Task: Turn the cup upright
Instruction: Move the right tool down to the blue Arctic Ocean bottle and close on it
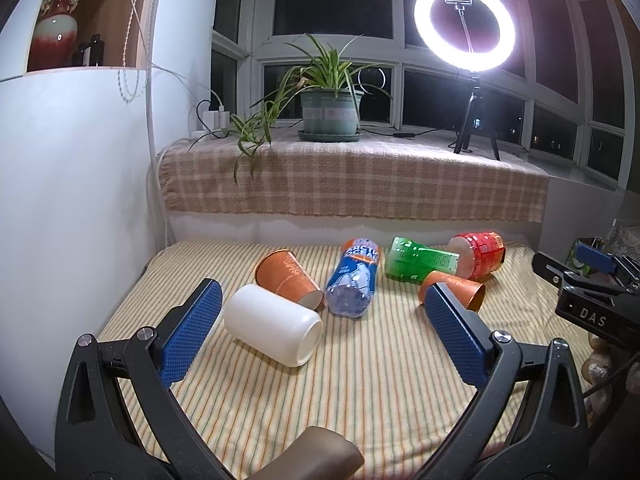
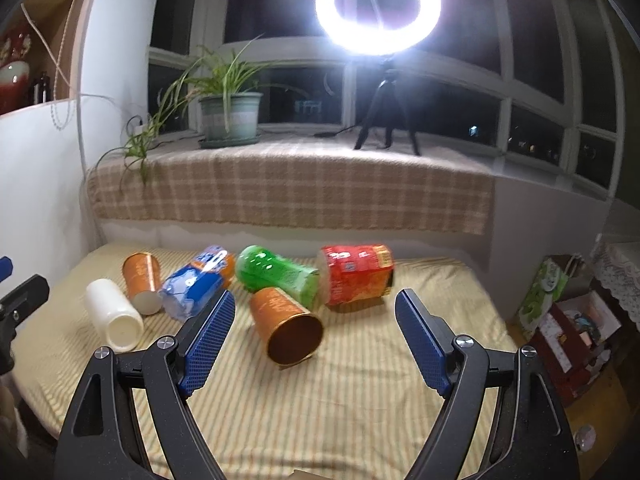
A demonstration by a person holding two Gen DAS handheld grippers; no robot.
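Several cups lie on their sides on a striped cloth [image 1: 360,392]. A white cup [image 1: 272,324] lies nearest my left gripper [image 1: 324,300], which is open and empty just short of it. An orange cup [image 1: 286,276] lies behind the white one. A second orange cup [image 2: 286,326] lies with its mouth toward my right gripper [image 2: 316,306], which is open and empty, with this cup between its fingers' lines. That cup also shows in the left wrist view [image 1: 456,288], as does the right gripper [image 1: 588,292] at the far right.
A blue cut bottle [image 1: 352,280], a green one [image 1: 420,262] and a red one [image 1: 480,254] lie on the cloth behind the cups. A checked sill with a potted plant [image 1: 330,112] and a ring light [image 1: 464,26] stands behind. Boxes [image 2: 568,332] sit to the right.
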